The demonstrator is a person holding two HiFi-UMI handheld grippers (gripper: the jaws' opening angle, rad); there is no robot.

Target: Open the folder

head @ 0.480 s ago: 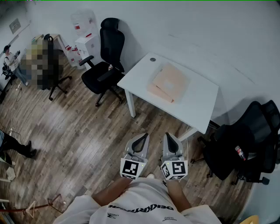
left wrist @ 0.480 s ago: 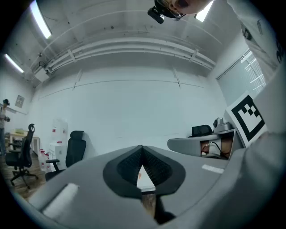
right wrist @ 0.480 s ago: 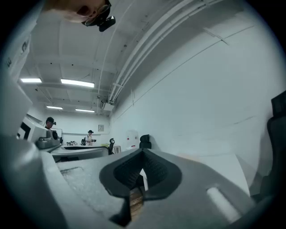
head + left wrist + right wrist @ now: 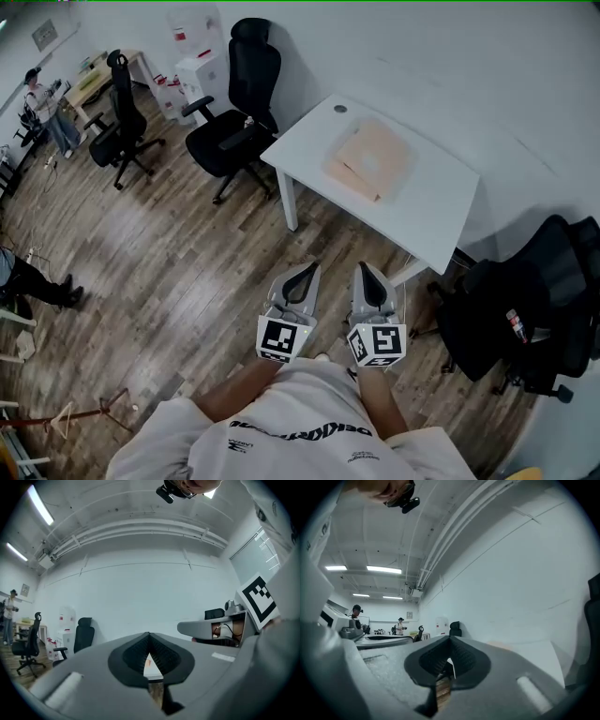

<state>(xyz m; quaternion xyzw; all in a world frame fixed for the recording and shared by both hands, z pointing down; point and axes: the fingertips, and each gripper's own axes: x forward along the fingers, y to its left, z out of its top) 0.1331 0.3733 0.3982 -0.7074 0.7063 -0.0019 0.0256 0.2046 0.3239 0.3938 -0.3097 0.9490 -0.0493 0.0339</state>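
Facing a white table [image 4: 429,212] across an office floor, with both tools closed.
A wooden plank floor [image 4: 169,272] is spread through the room, with a black office chair [image 4: 120,131] at the far left and a second chair [image 4: 230,145] drawn up at the table's left end. The left gripper [image 4: 309,268] and the right gripper [image 4: 364,268] are held level, side by side above the floor, each with its jaws pressed together on nothing. The tan folder [image 4: 370,161] is laid flat on the table, well apart from both, below a plain white wall [image 4: 450,56]. A third chair [image 4: 525,309] is parked at the right.
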